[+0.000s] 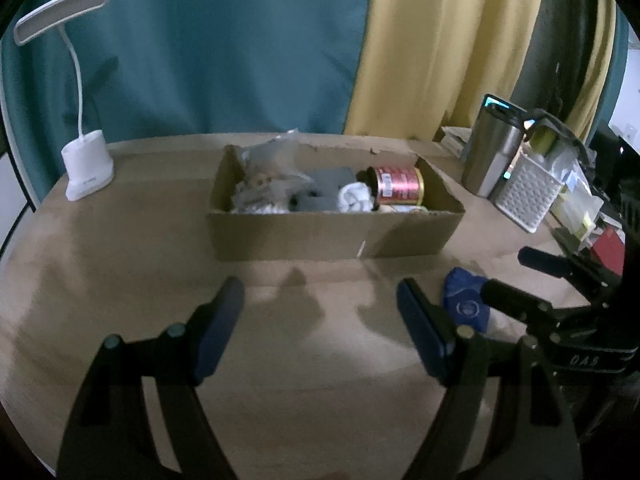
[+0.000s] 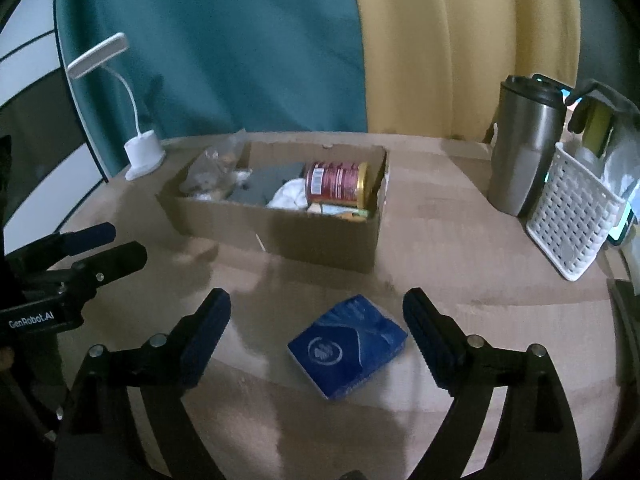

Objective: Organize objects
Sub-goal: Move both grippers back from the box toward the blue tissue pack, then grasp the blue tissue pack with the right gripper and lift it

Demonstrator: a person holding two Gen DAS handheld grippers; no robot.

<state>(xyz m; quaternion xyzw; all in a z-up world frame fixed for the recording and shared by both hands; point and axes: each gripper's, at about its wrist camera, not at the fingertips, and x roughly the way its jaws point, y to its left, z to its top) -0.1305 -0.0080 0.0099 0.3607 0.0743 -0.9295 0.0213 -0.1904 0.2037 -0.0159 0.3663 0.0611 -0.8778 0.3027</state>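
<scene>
An open cardboard box (image 1: 336,236) (image 2: 320,240) sits mid-table. It holds a red can (image 1: 396,186) (image 2: 336,184) on its side, white cloth (image 1: 354,198), grey items and a plastic bag. A blue packet (image 2: 348,346) (image 1: 466,304) lies flat on the table in front of the box. My right gripper (image 2: 318,336) is open with the packet between its fingers, not gripped. My left gripper (image 1: 320,328) is open and empty over bare table, left of the packet. The left gripper also shows at the left edge of the right wrist view (image 2: 100,246).
A white desk lamp (image 1: 86,168) (image 2: 142,156) stands at the back left. A steel tumbler (image 2: 522,148) (image 1: 490,152) and a white perforated basket (image 2: 570,216) (image 1: 526,192) with items stand at the right. Teal and yellow curtains hang behind the table.
</scene>
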